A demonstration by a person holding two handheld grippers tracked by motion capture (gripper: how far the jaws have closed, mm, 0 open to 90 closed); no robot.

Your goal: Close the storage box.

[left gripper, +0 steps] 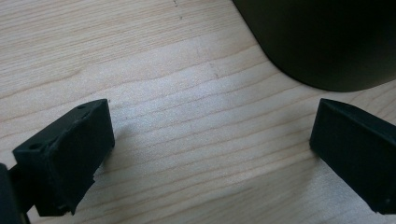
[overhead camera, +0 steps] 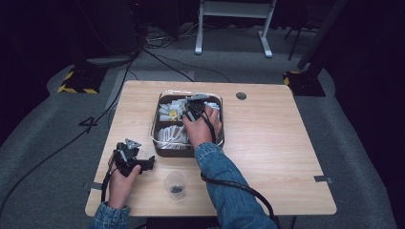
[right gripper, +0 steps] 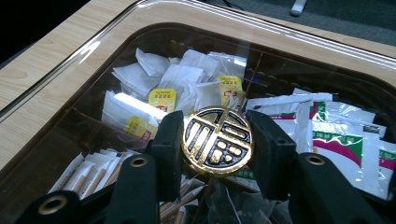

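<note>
Gripper, one gold knob

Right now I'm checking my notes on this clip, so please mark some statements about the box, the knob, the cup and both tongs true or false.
1. The right tongs grip a round gold-and-black knob. True.
2. The left tongs hold a sachet. False: their jaws stand open over bare table, with nothing between them.
3. The box holds white tea bags and sachets. True.
4. The clear cup stands inside the box. False: it stands on the table in front of it.
5. The left tongs are over the box. False: in the high view they sit left of it.
</note>
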